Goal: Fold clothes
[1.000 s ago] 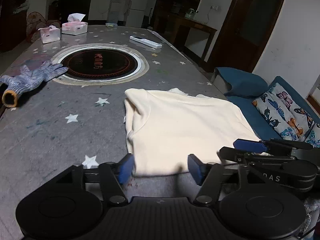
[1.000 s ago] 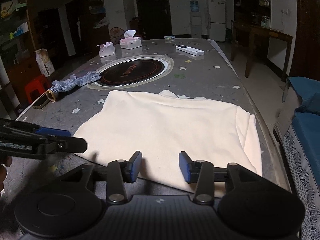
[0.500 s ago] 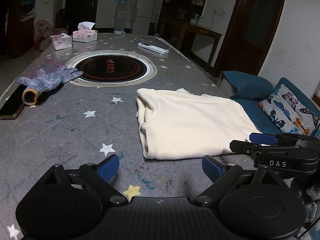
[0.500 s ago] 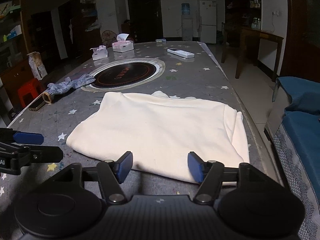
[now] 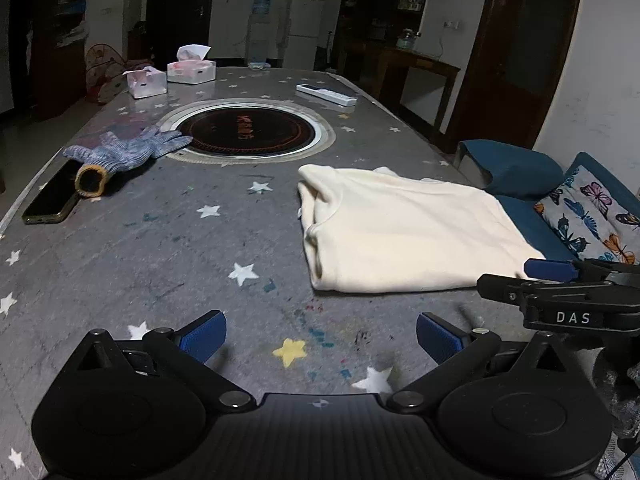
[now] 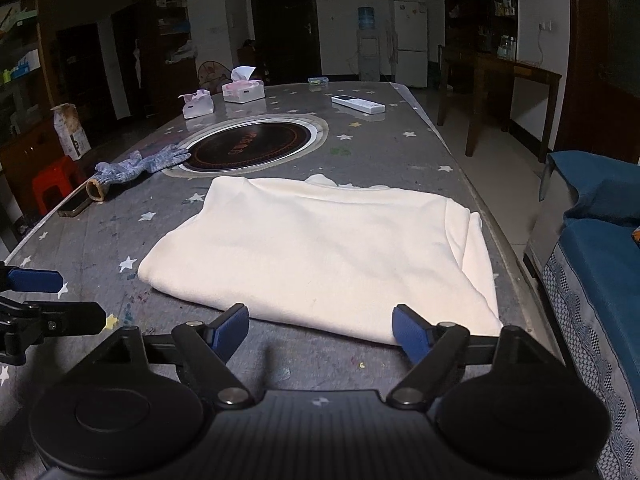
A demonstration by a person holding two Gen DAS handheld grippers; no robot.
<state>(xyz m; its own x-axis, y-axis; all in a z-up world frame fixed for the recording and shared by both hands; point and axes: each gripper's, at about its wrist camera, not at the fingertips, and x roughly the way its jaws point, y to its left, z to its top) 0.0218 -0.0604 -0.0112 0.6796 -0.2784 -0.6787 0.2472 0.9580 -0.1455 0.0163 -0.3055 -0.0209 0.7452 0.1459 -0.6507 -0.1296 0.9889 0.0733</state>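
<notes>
A cream garment (image 6: 320, 252) is lying folded into a flat rectangle on the grey star-patterned counter (image 5: 140, 248), close to the counter's right-hand edge and just short of the round black cooktop (image 5: 244, 134) set into the middle.

The left tongs (image 5: 320, 334) are hovering over bare counter, off the garment's near left corner, spread wide with nothing between the blue pads; they have just been opening. The right tongs (image 6: 320, 330) are sitting at the garment's near edge, also released and just been opening, the fold's hem lying between the two pads without either one pressing on it.

A blue-grey knitted work glove (image 5: 124, 152) is resting to the left of the cooktop, its fingertips reaching the metal rim, with a dark phone (image 5: 52, 202) lying just beside its cuff. Farther back, two tissue boxes (image 6: 224, 98) and a white remote control (image 6: 358, 105) are sitting near the far end. A blue sofa (image 6: 600, 264) is standing beside the counter on the right.
</notes>
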